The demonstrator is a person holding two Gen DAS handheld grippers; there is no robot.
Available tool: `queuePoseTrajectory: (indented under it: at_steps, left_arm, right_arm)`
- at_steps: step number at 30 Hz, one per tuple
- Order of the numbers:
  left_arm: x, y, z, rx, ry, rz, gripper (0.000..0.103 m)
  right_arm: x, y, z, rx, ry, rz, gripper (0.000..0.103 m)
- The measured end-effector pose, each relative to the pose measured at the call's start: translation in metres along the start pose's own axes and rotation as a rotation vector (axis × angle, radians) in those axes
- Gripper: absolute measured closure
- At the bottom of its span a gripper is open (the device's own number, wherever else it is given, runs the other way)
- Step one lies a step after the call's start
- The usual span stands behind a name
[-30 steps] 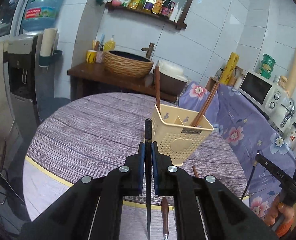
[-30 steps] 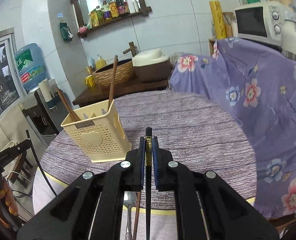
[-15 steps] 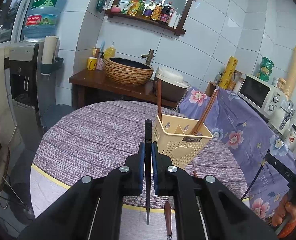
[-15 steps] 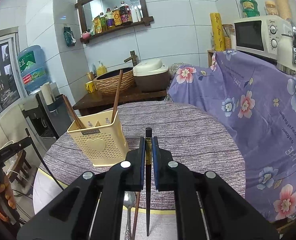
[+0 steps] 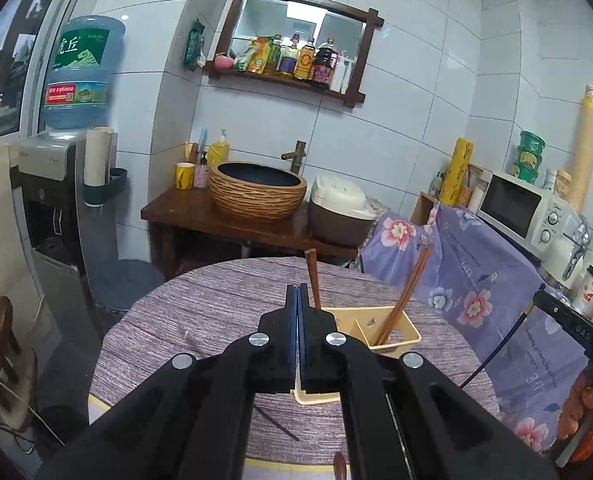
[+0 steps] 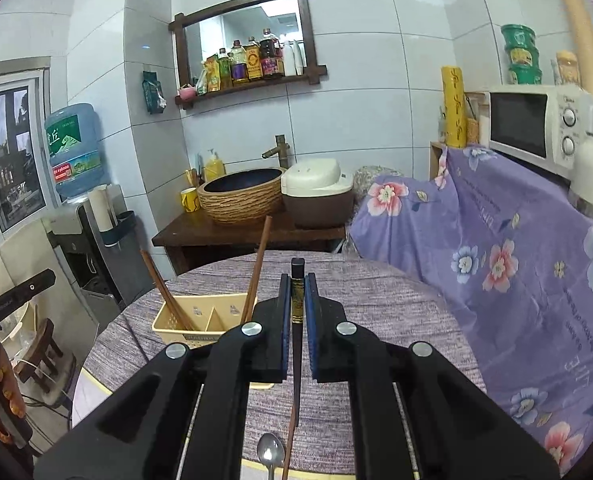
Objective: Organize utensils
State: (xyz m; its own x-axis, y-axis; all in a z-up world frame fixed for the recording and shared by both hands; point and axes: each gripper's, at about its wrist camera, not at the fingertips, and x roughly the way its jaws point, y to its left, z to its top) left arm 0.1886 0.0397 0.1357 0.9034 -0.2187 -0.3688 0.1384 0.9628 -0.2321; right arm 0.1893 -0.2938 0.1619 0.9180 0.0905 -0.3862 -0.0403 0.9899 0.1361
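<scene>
A cream plastic utensil basket (image 5: 392, 330) stands on the round purple table (image 5: 200, 316) with brown chopsticks (image 5: 406, 296) upright in it. My left gripper (image 5: 297, 292) is above the basket's near side, jaws closed together, with no chopstick between them. A dark chopstick (image 5: 276, 424) lies on the table below. My right gripper (image 6: 297, 280) is shut on a black chopstick (image 6: 297, 280) that points down, just right of the basket (image 6: 192, 326). A spoon (image 6: 269, 450) and a brown chopstick (image 6: 290, 440) lie on the table under it.
A purple floral cloth (image 6: 516, 264) covers the counter to the right, under a microwave (image 6: 536, 128). A wooden stand with a woven basin (image 5: 256, 190) and a rice cooker (image 5: 340, 216) is behind the table. A water dispenser (image 5: 60, 184) stands at the left.
The black chopstick has left my left gripper, which is now closed empty. Both grippers have risen, so the basket sits lower in both views. The right still holds its chopstick.
</scene>
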Motion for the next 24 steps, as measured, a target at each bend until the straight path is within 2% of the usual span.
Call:
queuePoseTrajectory:
  at_steps: [3,5,6,7,9,12,16,21,24]
  left_arm:
    - [0.009,0.016,-0.007,-0.022,0.023,0.046,0.101]
    - [0.023,0.033,-0.017,-0.048,0.069,0.084,0.099]
    - [0.030,0.039,-0.022,-0.052,0.089,0.107,0.090]
    - [0.040,0.048,-0.029,-0.049,0.120,0.150,0.070]
    - [0.056,0.064,-0.042,-0.048,0.168,0.207,0.050]
    - [0.081,0.091,-0.068,-0.056,0.258,0.311,0.050]
    - [0.113,0.126,-0.105,-0.136,0.402,0.361,0.050]
    - [0.147,0.142,-0.112,-0.169,0.437,0.434,0.050]
    - [0.175,0.146,-0.112,-0.126,0.485,0.508,0.050]
  right_arm:
    - [0.001,0.002,-0.001,0.009,0.002,0.009,0.095]
    - [0.000,0.003,-0.004,0.005,-0.005,0.006,0.095]
    - [-0.001,0.003,-0.005,0.005,-0.006,0.004,0.095]
    - [-0.002,0.002,-0.006,0.011,-0.004,0.004,0.095]
    - [-0.004,-0.001,-0.008,0.027,-0.002,0.006,0.095]
    - [-0.010,-0.002,-0.012,0.026,-0.007,0.005,0.095]
    - [-0.010,0.001,-0.020,0.013,0.009,0.006,0.095]
    - [-0.008,0.004,-0.029,0.017,0.020,0.013,0.095]
    - [-0.011,0.004,-0.033,0.024,0.025,0.024,0.095]
